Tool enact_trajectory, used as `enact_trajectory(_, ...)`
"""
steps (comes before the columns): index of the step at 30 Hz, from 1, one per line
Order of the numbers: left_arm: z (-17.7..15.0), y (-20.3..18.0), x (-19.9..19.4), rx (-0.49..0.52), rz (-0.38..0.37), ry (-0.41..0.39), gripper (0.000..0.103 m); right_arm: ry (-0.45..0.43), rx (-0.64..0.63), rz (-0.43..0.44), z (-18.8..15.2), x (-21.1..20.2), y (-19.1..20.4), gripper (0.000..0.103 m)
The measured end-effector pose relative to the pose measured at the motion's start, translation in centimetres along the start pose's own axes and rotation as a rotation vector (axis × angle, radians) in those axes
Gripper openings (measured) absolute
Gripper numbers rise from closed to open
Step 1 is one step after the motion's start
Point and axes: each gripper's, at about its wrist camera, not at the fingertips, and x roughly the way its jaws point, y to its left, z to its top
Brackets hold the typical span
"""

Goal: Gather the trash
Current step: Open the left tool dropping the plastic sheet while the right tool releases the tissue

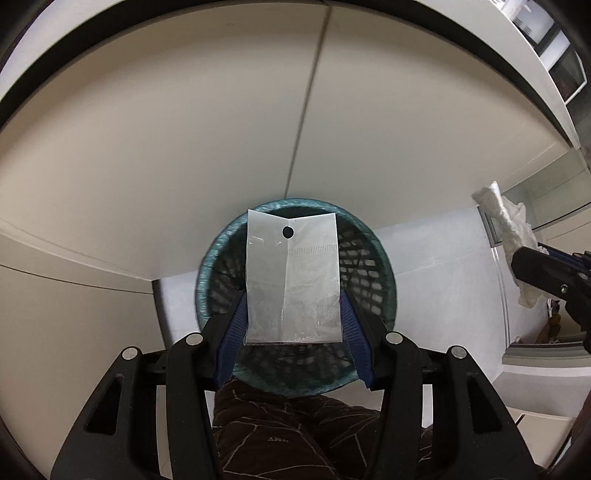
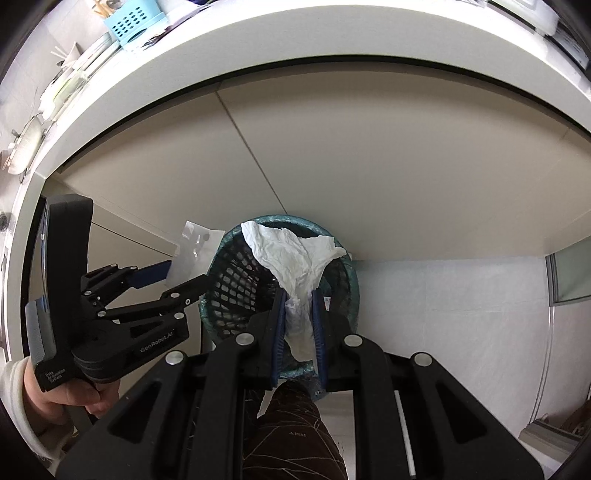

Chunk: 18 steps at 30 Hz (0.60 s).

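- A clear plastic bag [image 1: 293, 280], flat and with a punched round hole near its top edge, is seen between the blue pads of the left hand-held gripper [image 1: 293, 317], directly above the open mouth of the teal mesh waste basket [image 1: 364, 266].
- The left hand-held gripper's fingers are spread about as wide as the bag; whether the pads actually press its side edges cannot be told.
- A crumpled white tissue [image 2: 295, 258] is clamped between the narrowly set blue pads of the right hand-held gripper [image 2: 299, 317], its loose upper part fanned out over the basket's rim [image 2: 221, 240].
- The tissue is held above the basket's opening, with the basket's dark lattice wall visible behind it.
- The basket is seen standing on a pale floor [image 2: 443, 314], close against beige cabinet doors [image 1: 184, 129] under a white worktop [image 2: 258, 44].
- On the worktop, a light blue perforated container [image 2: 133, 22] is visible at the far edge.
- A dark patterned trouser leg [image 1: 280, 432] is seen below both grippers.
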Motion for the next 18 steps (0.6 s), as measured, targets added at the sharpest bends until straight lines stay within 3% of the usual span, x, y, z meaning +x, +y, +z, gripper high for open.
enact_trajectory(9,0.8,-0.7,0.2,0.028,-0.020,-0.003,0.056,0.006,0.023,-0.004,0.9,0.4,0.6,0.013)
enact_trajectory(18,-0.2,-2.1,0.0,0.026,-0.030,-0.017,0.075,0.007,0.028,0.001,0.6,0.7,0.1,0.013)
